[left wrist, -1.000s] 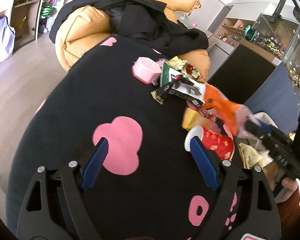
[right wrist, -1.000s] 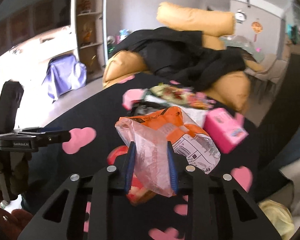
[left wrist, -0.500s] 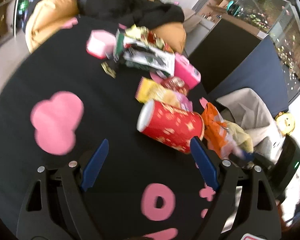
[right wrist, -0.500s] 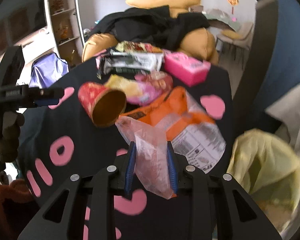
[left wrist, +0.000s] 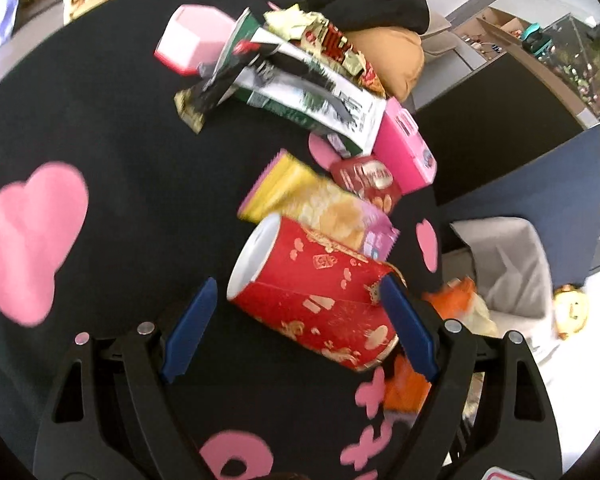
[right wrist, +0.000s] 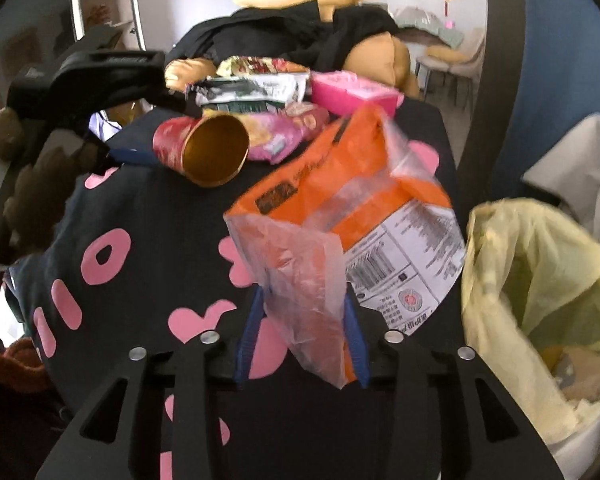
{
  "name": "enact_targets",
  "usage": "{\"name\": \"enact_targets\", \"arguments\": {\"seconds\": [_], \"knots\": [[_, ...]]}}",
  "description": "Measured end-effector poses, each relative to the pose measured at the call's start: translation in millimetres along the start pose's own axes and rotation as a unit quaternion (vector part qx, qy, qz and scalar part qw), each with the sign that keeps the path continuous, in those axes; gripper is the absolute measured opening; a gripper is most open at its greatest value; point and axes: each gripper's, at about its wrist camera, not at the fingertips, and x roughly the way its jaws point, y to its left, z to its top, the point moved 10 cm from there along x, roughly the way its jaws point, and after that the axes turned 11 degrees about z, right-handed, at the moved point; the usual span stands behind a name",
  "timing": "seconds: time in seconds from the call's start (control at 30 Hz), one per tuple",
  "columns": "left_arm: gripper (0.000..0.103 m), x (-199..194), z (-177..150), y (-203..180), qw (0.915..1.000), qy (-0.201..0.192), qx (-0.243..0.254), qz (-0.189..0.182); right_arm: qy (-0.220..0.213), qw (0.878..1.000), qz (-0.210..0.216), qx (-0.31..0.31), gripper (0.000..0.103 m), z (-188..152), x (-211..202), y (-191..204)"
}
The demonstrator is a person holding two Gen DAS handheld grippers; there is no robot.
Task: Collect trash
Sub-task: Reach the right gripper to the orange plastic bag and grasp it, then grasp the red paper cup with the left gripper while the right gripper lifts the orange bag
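The orange snack bag (right wrist: 340, 200) hangs just beside the yellow-lined bin (right wrist: 540, 280), its clear end between the right claw (right wrist: 304, 344), whose jaws have just been opening. The left claw (left wrist: 296, 328), spread wide, straddles the red paper cup (left wrist: 316, 292) lying on the black cloth (left wrist: 120, 140).

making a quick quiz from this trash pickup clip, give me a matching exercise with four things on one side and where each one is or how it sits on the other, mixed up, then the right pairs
Things:
1. red paper cup
2. orange wrapper
3. pink box
4. yellow bin liner

Places or states:
A. hangs open beside the table, off its right edge
B. lies on its side between the fingers of the wide-open left tool
C. between the fingers of the right tool, which have just been opening
D. rests at the far table edge, beside the green and white packet

Pairs: 1-B, 2-C, 3-D, 4-A
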Motion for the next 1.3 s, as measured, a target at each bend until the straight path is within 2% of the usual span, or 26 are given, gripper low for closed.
{"name": "enact_targets", "arguments": {"seconds": [0.13,0.23,0.33,0.43,0.57,0.63,0.7,0.8,0.9,1.1,1.27,1.3], "knots": [[0.080,8.8,4.4,-4.0,0.9998,0.008,-0.012,0.013,-0.001,1.000,0.014,0.023,0.044,-4.9,0.3,-3.9],[0.079,6.8,4.6,-6.1,0.9999,-0.001,0.000,0.015,0.006,0.999,0.020,0.033,0.047,-8.9,3.1,-5.0],[0.070,-2.6,0.9,-6.4,0.9997,-0.010,0.022,0.004,0.001,0.999,0.021,0.038,0.047,-9.0,-5.8,-3.2],[0.064,-17.1,-3.2,-6.7,0.9983,-0.023,0.051,-0.013,-0.032,0.999,0.028,0.027,0.047,2.0,-29.7,2.8],[0.063,-33.7,-7.2,0.4,0.9937,-0.062,0.093,0.001,-0.085,0.996,-0.002,0.021,0.047,19.8,-68.1,-3.9],[0.048,-36.0,-9.1,4.4,0.9930,-0.067,0.098,0.001,-0.094,0.994,-0.022,0.046,0.047,22.0,-73.7,-21.4],[0.048,-36.4,-8.7,10.7,0.9931,-0.067,0.096,0.005,-0.090,0.991,-0.027,0.091,0.047,18.3,-69.9,-42.7],[0.048,-35.4,-11.0,16.2,0.9941,-0.060,0.090,-0.002,-0.072,0.984,-0.008,0.160,0.047,6.1,-48.7,-63.1],[0.049,-37.0,-12.3,17.3,0.9942,-0.059,0.090,-0.007,-0.054,0.981,-0.009,0.186,0.047,1.5,-26.6,-72.5],[0.057,-44.4,-13.9,24.2,0.9956,-0.054,0.075,-0.019,-0.041,0.986,-0.001,0.161,0.047,21.7,5.0,-68.0],[0.060,-55.4,-17.2,27.9,0.9918,-0.076,0.103,0.000,-0.021,0.991,0.023,0.132,0.047,39.2,30.1,-54.2],[0.060,-57.2,-18.9,28.9,0.9903,-0.083,0.111,0.008,-0.018,0.992,0.032,0.122,0.040,42.9,33.3,-49.6]]}}
